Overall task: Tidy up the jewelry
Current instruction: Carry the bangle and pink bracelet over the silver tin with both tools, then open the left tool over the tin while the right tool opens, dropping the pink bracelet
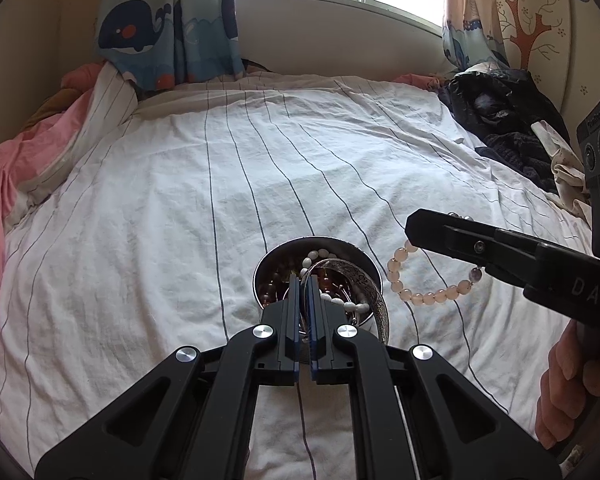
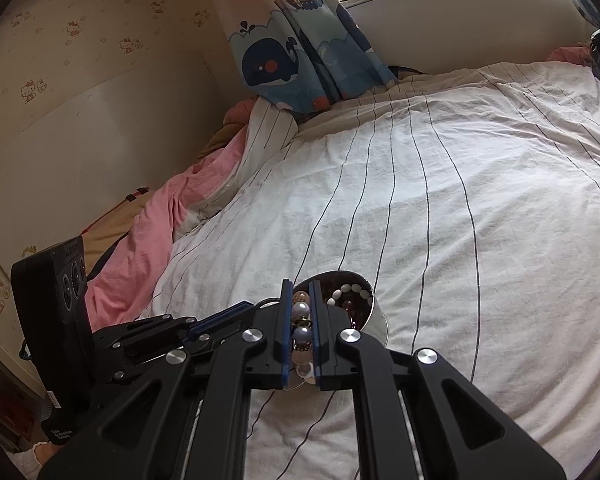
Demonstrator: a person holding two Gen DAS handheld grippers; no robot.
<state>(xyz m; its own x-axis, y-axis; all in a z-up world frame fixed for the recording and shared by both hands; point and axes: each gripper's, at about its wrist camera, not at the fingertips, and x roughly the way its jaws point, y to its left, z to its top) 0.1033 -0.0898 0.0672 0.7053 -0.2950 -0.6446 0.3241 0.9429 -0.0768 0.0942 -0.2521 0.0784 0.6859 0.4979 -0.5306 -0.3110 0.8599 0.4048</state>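
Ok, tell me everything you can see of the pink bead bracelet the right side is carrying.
The pink bead bracelet is a loop of round, translucent pale-pink beads, glassy or stone-like, with a few greyer, darker beads and small metallic spacers near the grip. The right hand-held gripper is shut on one section of it; the rest hangs free as an open ring above the striped sheet, just to the right of the metal bowl in the left wrist view. Nothing else visibly touches it.
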